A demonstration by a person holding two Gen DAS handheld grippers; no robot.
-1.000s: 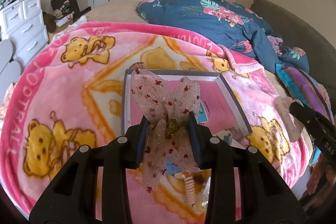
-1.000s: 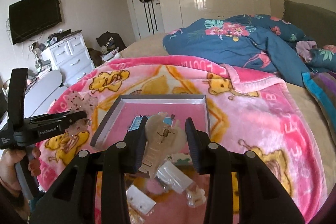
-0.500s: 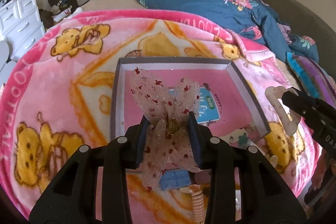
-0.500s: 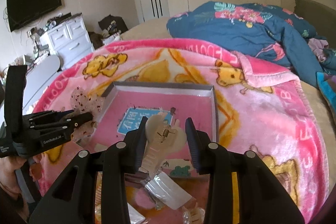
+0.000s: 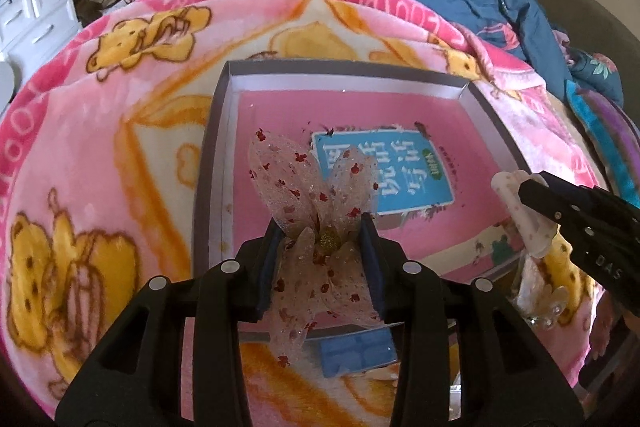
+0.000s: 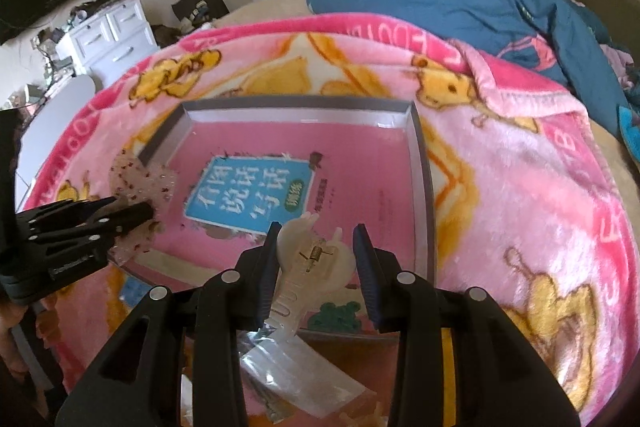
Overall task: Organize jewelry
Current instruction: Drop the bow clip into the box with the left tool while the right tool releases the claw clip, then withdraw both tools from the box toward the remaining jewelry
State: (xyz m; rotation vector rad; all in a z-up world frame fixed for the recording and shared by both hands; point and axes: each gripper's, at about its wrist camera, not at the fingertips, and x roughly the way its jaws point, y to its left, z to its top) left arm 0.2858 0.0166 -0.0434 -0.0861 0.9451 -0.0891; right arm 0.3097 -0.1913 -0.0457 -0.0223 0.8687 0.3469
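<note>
Risk is sitting with the sheer bow: the left gripper, hanging over the near-left corner of the tray, is pinching only its knot, and its jaws have just been easing apart, so the bow may be slipping out short of the tray's near rim. The right gripper is clamping the cream claw clip above the tray's near-right part. Inside, the blue card is leaving open floor along the far wall; packets are crowding the blanket just before the near rim.
</note>
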